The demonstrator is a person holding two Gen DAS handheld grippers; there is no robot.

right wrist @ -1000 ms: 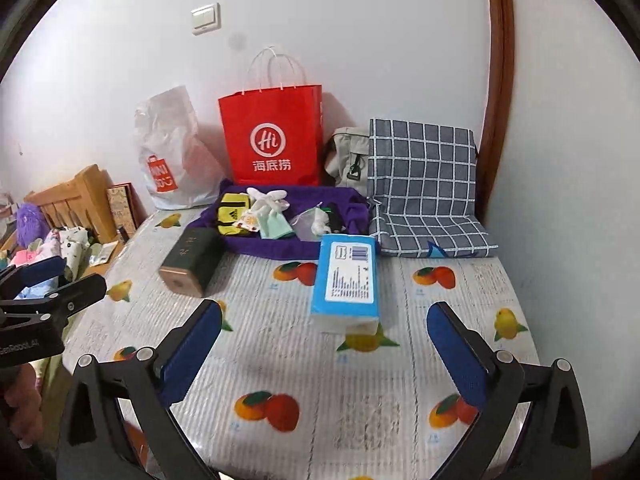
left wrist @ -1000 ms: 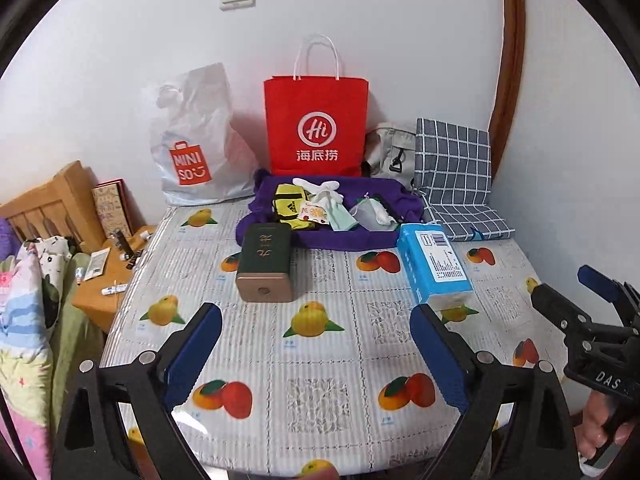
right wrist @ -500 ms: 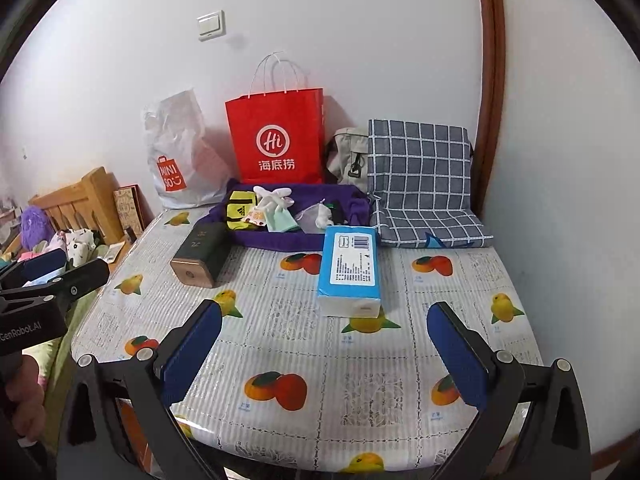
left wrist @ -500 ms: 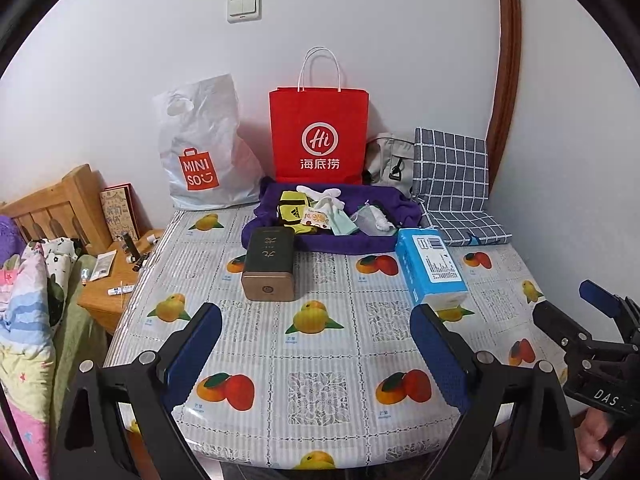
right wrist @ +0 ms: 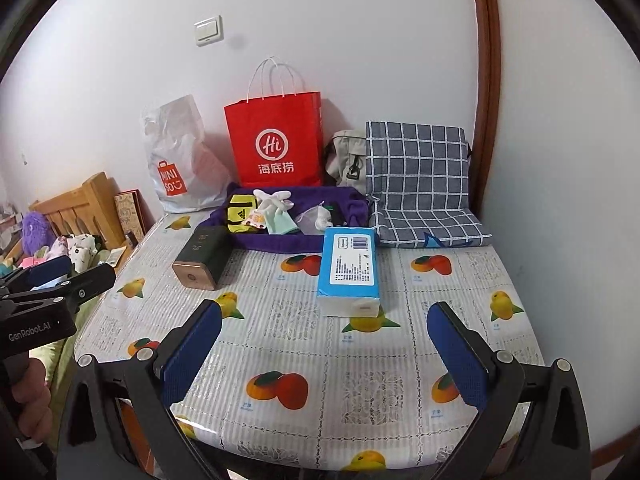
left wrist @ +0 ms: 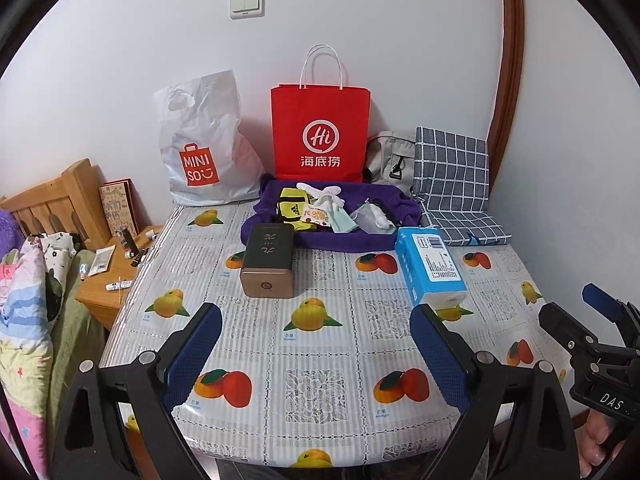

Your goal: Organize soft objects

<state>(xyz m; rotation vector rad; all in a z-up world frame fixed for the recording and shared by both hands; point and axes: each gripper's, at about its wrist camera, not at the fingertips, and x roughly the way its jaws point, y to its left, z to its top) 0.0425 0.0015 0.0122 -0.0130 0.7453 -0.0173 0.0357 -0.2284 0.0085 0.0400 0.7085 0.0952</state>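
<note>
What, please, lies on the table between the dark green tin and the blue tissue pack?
Nothing stands between the dark green tin and the blue tissue pack: only bare fruit-print tablecloth, clearest in the left wrist view.

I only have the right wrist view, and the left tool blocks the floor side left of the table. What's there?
Observer: A low wooden nightstand beside the table, with a tube and small bits on top.
Operator: Is the left tool holding anything?
Observer: No. The left tool is open and empty, short of the tin.
Operator: How does my right tool look from that side?
Observer: The right tool is open and empty near the table's right edge, gripped by a hand.
</note>
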